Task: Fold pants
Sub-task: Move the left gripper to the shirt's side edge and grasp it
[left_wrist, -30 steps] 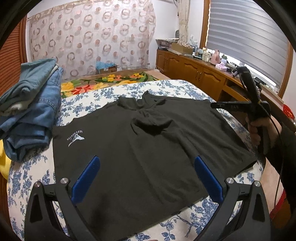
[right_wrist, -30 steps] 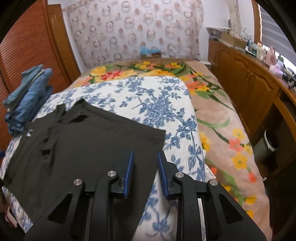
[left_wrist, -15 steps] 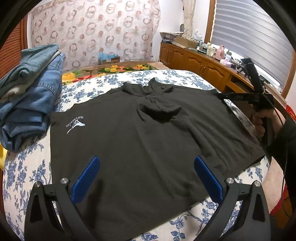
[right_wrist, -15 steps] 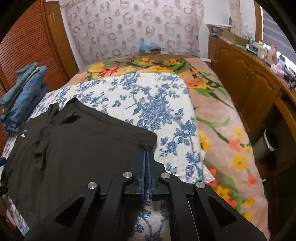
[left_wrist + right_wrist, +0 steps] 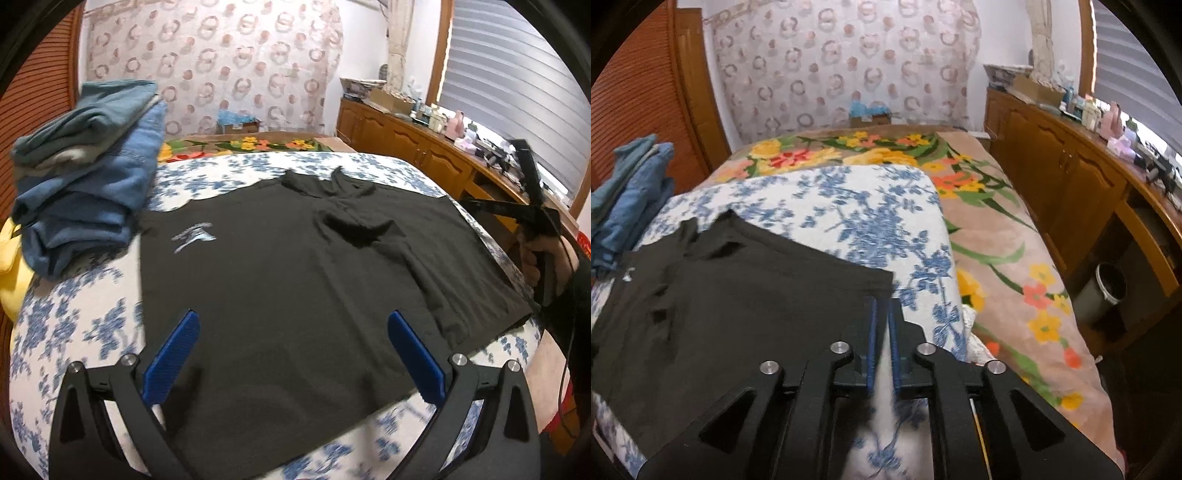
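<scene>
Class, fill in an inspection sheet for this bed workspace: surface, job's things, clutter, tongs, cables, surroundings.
Surface: blue-flowered sheet over a floral blanket.
Job's things: black garment spread flat, with a rumpled patch near its far edge.
Clutter: stack of folded jeans lying partly on the garment's left edge; yellow cloth beside it.
Tongs: left tongs wide open above the near hem; right tongs at the garment's corner, just been opening, narrow gap, no cloth seen between.
Cables: thin black cable by the right hand.
Surroundings: wooden cabinets, bin, patterned curtain.
</scene>
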The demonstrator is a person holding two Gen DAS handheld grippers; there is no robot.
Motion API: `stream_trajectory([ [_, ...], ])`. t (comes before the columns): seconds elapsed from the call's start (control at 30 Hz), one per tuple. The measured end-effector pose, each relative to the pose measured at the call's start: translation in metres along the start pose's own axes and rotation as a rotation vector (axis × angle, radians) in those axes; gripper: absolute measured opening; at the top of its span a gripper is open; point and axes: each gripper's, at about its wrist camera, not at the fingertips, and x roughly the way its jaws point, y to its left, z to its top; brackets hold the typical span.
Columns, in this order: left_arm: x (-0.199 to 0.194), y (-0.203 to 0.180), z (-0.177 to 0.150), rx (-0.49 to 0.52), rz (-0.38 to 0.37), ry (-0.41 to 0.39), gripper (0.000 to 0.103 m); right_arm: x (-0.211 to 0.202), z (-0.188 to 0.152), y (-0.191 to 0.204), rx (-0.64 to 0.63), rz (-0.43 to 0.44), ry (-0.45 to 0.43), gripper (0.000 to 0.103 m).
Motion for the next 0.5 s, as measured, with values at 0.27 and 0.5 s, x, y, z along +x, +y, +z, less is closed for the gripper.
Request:
stream_trajectory([
  [0.27, -0.023, 0.030, -0.023, -0.023, 0.058, 0.025, 0.103, -0.047, -0.033, 0.049, -0.079, 0.094, -0.076, 0.036],
  [0.5, -0.038, 0.046, -0.044, -0.045, 0.076, 0.034, 0.103, -0.066, -0.060, 0.093, -0.133, 0.187, -0.088, 0.041],
])
